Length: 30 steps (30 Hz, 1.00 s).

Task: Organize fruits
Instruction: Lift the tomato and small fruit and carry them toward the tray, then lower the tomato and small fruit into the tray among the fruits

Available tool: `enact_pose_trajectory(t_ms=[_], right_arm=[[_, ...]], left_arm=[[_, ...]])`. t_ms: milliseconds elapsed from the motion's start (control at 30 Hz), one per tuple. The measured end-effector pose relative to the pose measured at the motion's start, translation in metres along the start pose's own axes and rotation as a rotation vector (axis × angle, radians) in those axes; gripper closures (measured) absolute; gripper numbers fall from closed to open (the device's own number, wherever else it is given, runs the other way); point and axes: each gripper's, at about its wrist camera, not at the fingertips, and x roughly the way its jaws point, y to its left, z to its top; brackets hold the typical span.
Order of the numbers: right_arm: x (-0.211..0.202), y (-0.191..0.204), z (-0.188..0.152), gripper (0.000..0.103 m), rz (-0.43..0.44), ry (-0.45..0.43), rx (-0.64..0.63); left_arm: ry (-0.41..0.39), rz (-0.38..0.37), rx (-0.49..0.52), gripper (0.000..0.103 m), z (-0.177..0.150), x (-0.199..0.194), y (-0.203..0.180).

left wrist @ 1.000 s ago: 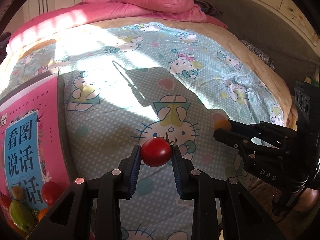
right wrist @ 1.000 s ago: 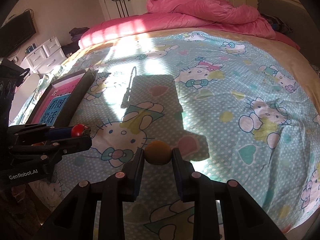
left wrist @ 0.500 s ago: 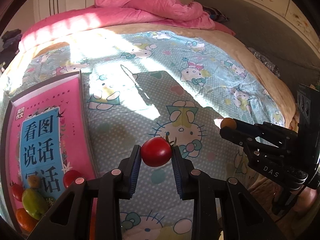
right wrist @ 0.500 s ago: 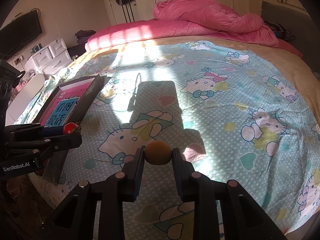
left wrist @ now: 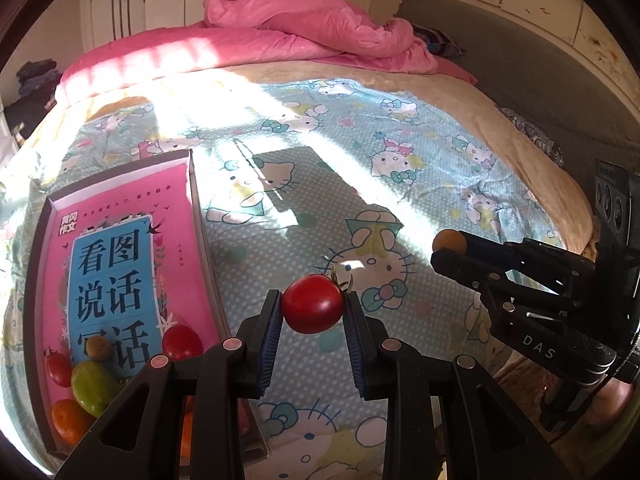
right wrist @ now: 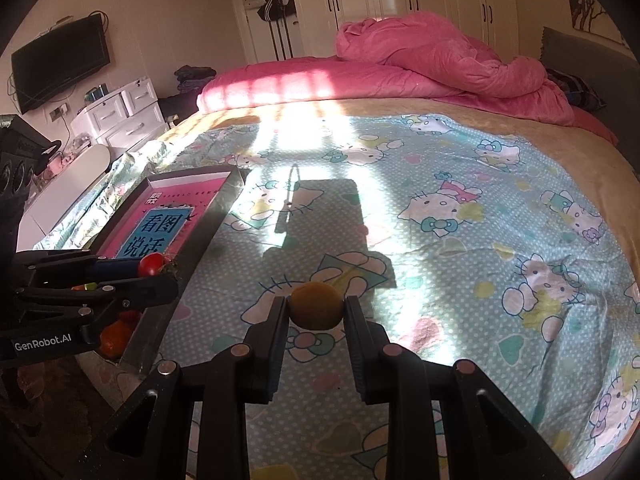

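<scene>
My left gripper [left wrist: 313, 312] is shut on a red cherry tomato [left wrist: 312, 303] and holds it above the bed sheet, just right of the pink box tray [left wrist: 192, 200]. It also shows in the right wrist view [right wrist: 154, 266], over the tray's near end. My right gripper [right wrist: 316, 312] is shut on a small brownish-yellow round fruit [right wrist: 316, 306]; in the left wrist view that fruit [left wrist: 449, 241] sits at its tip on the right. The tray's near end holds several fruits: a green one [left wrist: 94, 386], an orange one [left wrist: 70, 420], red tomatoes [left wrist: 182, 342].
The tray lies on a Hello Kitty sheet [right wrist: 460, 240] covering a wide bed. A pink duvet [right wrist: 432, 60] is bunched at the far end. A grey headboard [left wrist: 520, 60] runs along the right. White drawers [right wrist: 120, 120] and a TV [right wrist: 60, 62] stand beyond the bed's left side.
Both grippers have lifted and drawn back with their fruits. The tray has come further into view and the left gripper now sits closer beside it.
</scene>
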Motion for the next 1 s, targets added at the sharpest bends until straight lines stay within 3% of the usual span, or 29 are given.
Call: enact_pose_trajectory(t_ms=[400, 1000], right_arm=[[-0.008, 0.021, 0.01, 0.074, 0.046, -0.041, -0.022], [-0.005, 0.083, 0.025, 0.074, 0.162, -0.08, -0.109]], left_arm=[[-0.023, 0.04, -0.039, 0.072, -0.009, -0.023, 0.021], [-0.086, 0.152, -0.166, 0.072, -0.022, -0.078, 0.09]])
